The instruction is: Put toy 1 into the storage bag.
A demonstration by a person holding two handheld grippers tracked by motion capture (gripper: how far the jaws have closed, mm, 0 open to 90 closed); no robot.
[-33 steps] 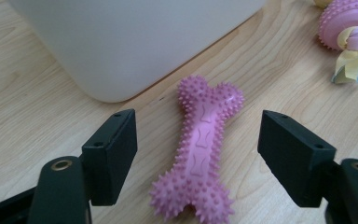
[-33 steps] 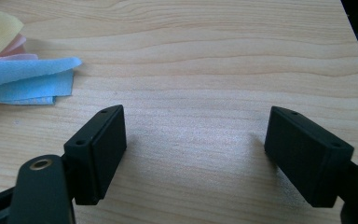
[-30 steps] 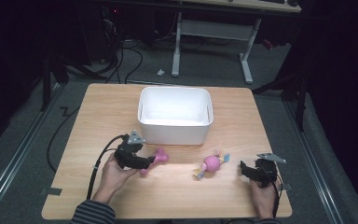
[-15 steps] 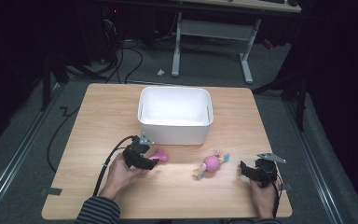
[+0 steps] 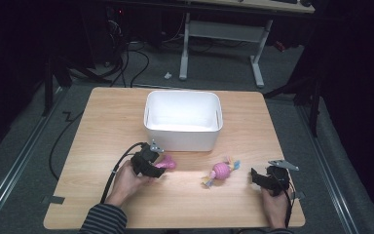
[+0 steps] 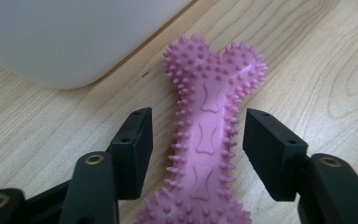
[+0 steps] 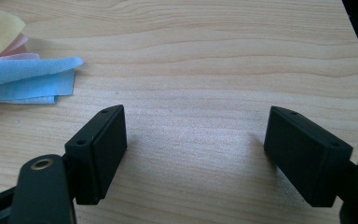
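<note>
Since the earlier frame, the left gripper (image 6: 198, 140) has slid right and down over the bone (image 6: 209, 140), and its jaws have just been closing. They now flank the bone's shaft with a small gap on each side, not yet gripping. Pink and spiky, the bone lies flat on the table (image 5: 102, 122) just in front of the tub (image 5: 182, 119). I judge this the grasp step: next, pinch the shaft and lift. Well apart, the right gripper (image 7: 196, 154) rests released and empty near the candy toy (image 5: 220, 170).
</note>
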